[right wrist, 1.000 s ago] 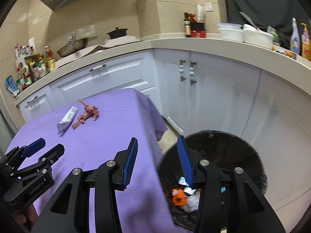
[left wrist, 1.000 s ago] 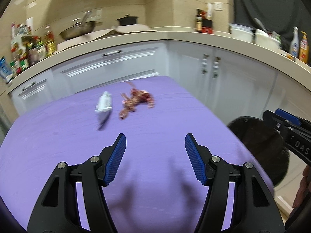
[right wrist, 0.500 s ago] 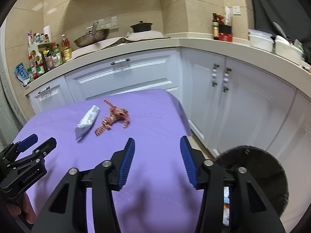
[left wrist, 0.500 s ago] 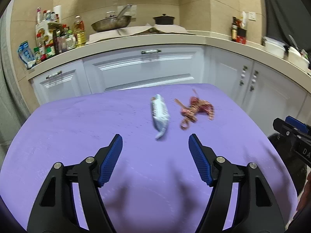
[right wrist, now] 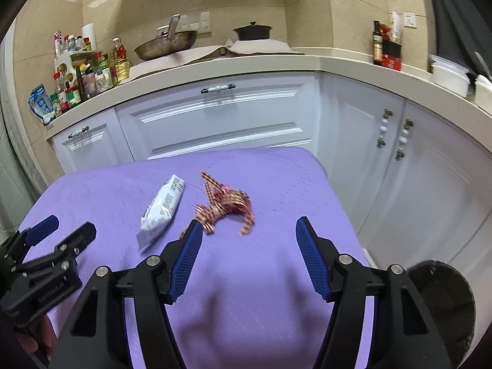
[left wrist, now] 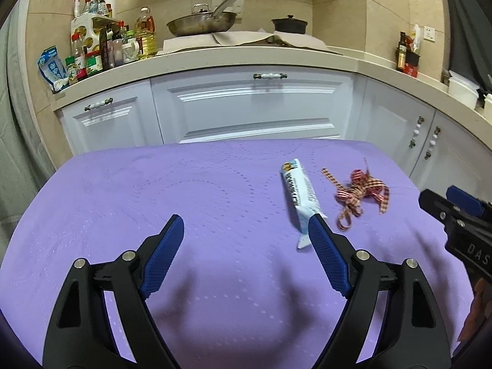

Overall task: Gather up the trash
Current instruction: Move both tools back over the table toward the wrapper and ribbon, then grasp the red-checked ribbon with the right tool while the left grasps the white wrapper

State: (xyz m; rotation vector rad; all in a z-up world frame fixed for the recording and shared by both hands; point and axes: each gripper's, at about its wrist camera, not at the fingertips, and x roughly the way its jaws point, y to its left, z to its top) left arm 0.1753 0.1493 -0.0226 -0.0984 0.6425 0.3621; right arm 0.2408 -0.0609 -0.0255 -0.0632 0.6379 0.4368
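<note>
A white and blue snack wrapper (left wrist: 299, 193) (right wrist: 164, 204) lies on the purple tablecloth (left wrist: 184, 190) (right wrist: 276, 190), with a tangle of red checked ribbon (left wrist: 359, 195) (right wrist: 226, 207) just to its right. My left gripper (left wrist: 246, 224) hovers over the cloth with its jaws opening and nothing between them; the wrapper's near end sits just beyond its right fingertip. My right gripper (right wrist: 249, 226) is also opening and empty, with the ribbon just beyond its left fingertip. Each gripper shows at the edge of the other's view.
A black trash bin (right wrist: 442, 304) stands on the floor past the table's right edge. White cabinets (left wrist: 249, 107) and a counter with bottles (left wrist: 101, 49), a pan (left wrist: 201, 24) and a pot (left wrist: 289, 24) run behind the table.
Both grippers swung left from the bin toward the table, and their jaws spread wider. The wrapper and ribbon now lie much closer in both views; the bin has slid to the right wrist view's corner.
</note>
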